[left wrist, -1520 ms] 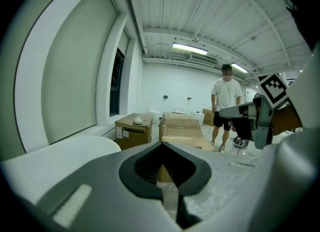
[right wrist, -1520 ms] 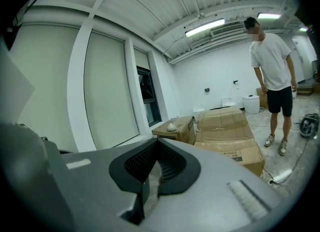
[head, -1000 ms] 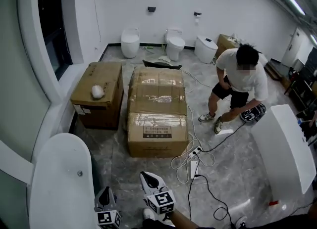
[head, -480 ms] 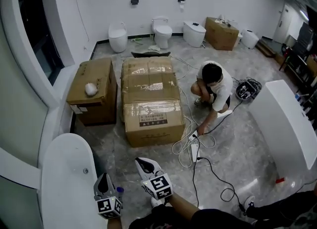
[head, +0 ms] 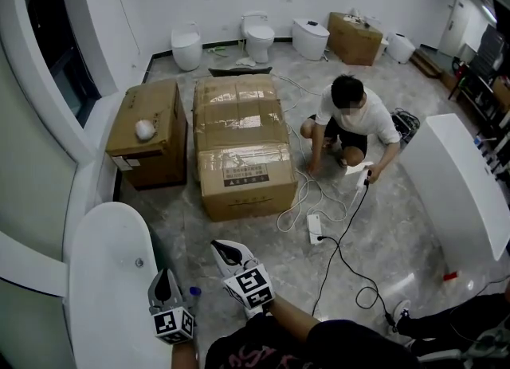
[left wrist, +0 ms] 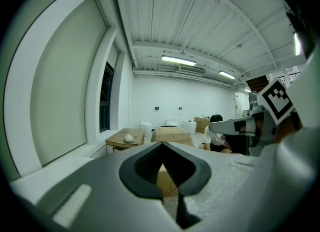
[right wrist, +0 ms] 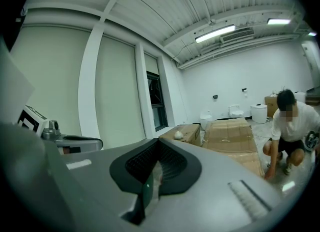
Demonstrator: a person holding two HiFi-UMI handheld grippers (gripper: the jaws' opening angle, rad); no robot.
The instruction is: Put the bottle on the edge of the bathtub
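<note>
The white bathtub (head: 100,280) fills the lower left of the head view. A small clear bottle with a blue cap (head: 194,291) shows just right of my left gripper (head: 165,281), between the two grippers; only its top is visible, and I cannot tell what it rests on. My right gripper (head: 222,247) is raised a little further right. Neither gripper touches the bottle. In the left gripper view the left gripper (left wrist: 162,165) has its jaws together with nothing between them. In the right gripper view the right gripper (right wrist: 151,175) is likewise shut.
Two taped cardboard boxes (head: 243,148) (head: 148,140) stand on the marble floor ahead, one with a white lump (head: 144,129) on top. A person (head: 351,120) crouches by a power strip (head: 315,229) and loose cables. Toilets (head: 256,34) line the back wall. A white tub (head: 462,192) is at right.
The person went from bending at the right to crouching by the cables. The bottle's blue cap came into view beside my left gripper. Both grippers stayed shut and shifted only slightly.
</note>
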